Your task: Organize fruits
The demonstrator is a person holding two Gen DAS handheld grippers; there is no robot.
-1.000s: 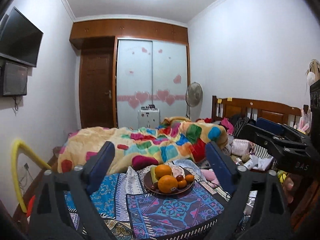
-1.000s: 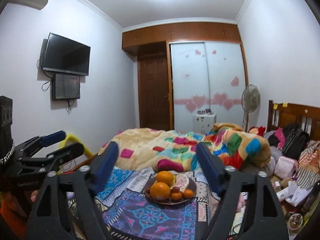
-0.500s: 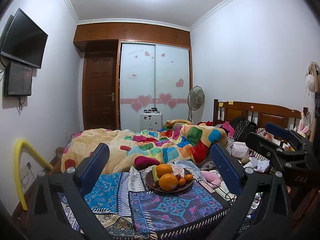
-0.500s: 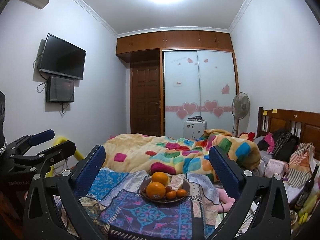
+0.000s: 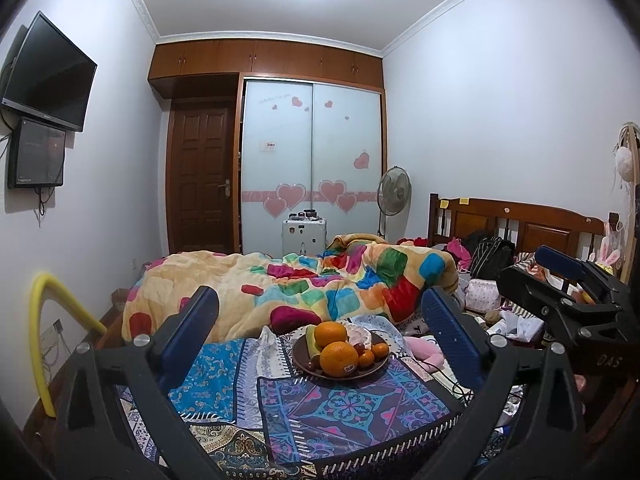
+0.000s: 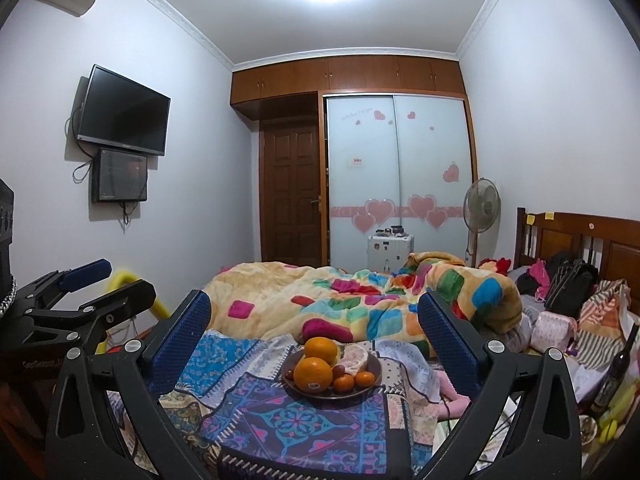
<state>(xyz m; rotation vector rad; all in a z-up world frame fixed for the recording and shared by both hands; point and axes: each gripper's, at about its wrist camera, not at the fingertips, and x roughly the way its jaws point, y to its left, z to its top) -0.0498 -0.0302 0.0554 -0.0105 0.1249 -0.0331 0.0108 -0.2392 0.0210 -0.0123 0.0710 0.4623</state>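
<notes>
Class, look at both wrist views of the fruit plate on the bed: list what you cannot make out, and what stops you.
- Green-yellow fruit, left wrist view: mostly hidden behind the oranges; its kind is unclear.
- Dark small fruits, right wrist view: too small to name.
- Orange's sticker: text too small to read.
- Plate: its far rim is hidden by fruit.
- Right gripper, left wrist view: cut off by the frame edge.

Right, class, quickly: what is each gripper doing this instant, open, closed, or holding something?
Left gripper: open, holding nothing; the round brown fruit plate sits beyond it.
Right gripper: open, holding nothing.
</notes>
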